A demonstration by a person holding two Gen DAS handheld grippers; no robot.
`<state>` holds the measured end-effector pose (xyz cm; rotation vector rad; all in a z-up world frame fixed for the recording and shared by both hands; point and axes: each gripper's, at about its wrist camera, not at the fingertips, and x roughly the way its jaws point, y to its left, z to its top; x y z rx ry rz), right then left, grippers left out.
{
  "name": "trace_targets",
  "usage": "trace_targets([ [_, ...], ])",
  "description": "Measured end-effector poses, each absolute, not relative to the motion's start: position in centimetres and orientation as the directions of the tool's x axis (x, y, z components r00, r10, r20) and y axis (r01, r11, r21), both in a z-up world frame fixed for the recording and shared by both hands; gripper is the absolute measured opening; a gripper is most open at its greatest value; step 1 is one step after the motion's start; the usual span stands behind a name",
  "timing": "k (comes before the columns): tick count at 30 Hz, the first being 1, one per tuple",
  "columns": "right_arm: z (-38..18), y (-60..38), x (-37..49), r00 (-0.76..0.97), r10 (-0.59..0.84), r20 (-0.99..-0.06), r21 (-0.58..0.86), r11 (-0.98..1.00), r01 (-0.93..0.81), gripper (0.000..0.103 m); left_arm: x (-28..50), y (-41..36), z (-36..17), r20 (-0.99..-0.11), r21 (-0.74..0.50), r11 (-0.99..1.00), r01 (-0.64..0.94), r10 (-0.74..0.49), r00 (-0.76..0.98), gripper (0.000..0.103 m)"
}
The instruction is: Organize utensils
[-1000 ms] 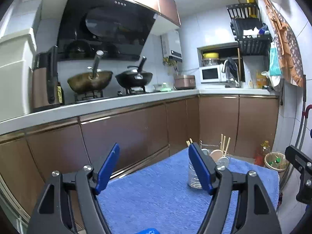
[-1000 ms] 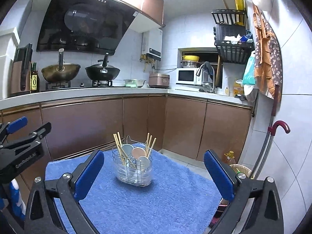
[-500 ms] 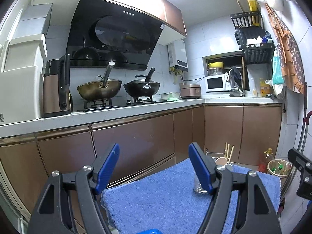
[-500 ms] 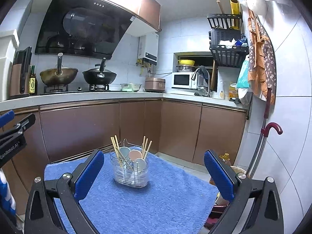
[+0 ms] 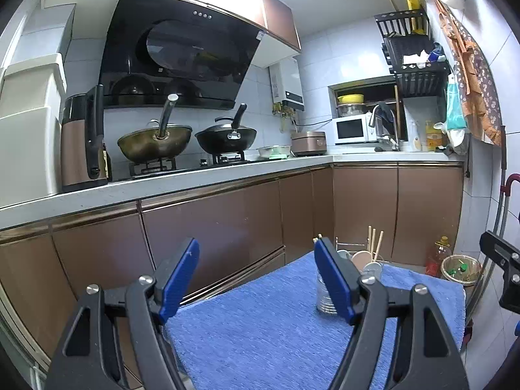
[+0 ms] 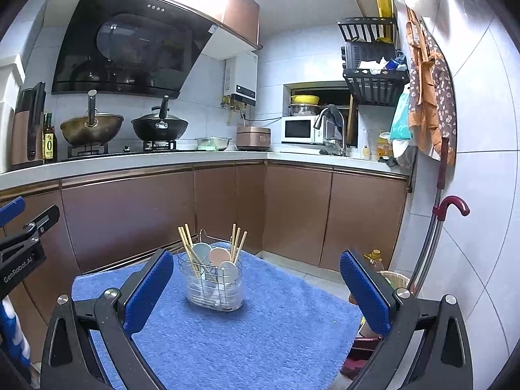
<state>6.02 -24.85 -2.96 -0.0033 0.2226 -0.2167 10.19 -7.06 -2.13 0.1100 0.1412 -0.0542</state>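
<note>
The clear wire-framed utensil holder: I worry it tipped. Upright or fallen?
Upright: the clear wire-framed utensil holder stands on the blue towel, chopsticks pointing up.

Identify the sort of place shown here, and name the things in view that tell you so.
A home kitchen, most likely: two woks sit on a gas stove under a black range hood, with a microwave on the counter beside the sink tap.

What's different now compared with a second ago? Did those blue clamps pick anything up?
Nothing was picked up. Both grippers, left and right, drew back and tilted up a little, so the holder looks slightly farther off and more ceiling shows. Their jaws stayed open and empty. The holder with its chopsticks and spoons stayed put on the blue mat.
</note>
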Motion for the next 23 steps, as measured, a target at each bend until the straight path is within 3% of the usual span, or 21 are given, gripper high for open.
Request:
trace_targets([
  [23, -3.3, -25.52, 6.07, 0.948, -0.212, -0.237, -0.011, 0.976, 0.215, 0.103, 10.5, -7.13, -2.26, -0.188, 0.11, 0.989, 0.099, -0.077, 0.979, 0.072],
])
